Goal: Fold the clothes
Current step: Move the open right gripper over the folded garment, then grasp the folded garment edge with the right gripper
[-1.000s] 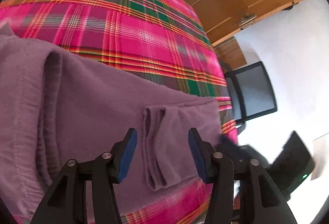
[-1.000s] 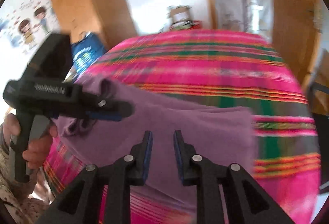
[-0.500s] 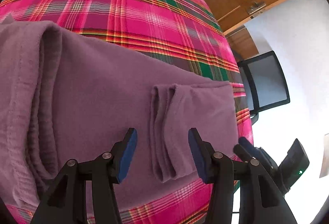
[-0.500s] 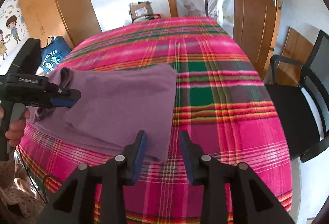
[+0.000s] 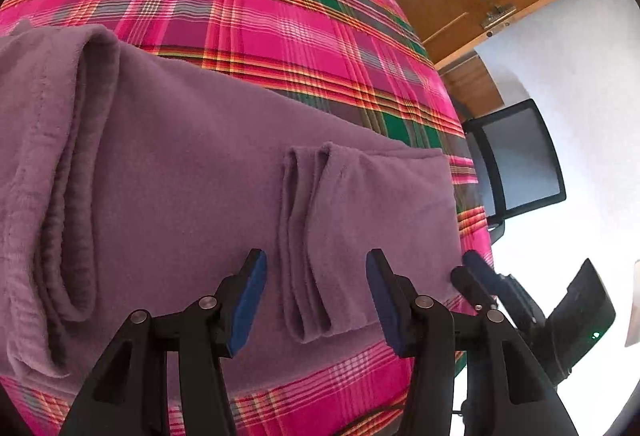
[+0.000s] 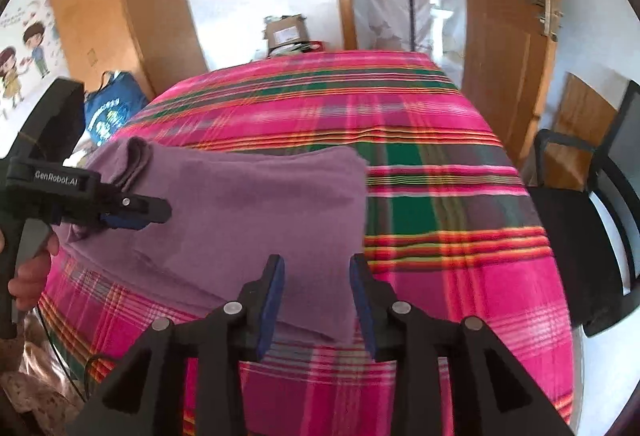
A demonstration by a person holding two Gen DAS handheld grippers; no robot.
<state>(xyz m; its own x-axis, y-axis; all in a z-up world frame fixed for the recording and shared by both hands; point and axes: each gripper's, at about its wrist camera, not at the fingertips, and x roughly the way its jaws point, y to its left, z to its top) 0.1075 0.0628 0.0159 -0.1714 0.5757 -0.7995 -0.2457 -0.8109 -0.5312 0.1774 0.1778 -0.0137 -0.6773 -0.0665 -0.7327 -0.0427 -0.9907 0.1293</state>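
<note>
Two grippers are being held over a purple garment (image 5: 192,171) that is lying folded on a table covered by a pink plaid cloth (image 5: 280,35). The left gripper (image 5: 316,288) is being held with its jaws wide apart, straddling a narrow folded strip (image 5: 316,236) of the garment near its near edge; no fabric is being pinched. The right gripper (image 6: 316,296) is being held with its jaws apart too, poised over the near right corner of the garment (image 6: 248,211), the blue pads (image 6: 272,300) being kept clear of the cloth. A thick rolled fold (image 5: 68,175) is being shown along the garment's left side in the left wrist view. The left gripper (image 6: 136,213) is being gripped by a hand (image 6: 28,276) at the table's left edge. A black chair (image 6: 592,220) is standing beside the table on the right.
</note>
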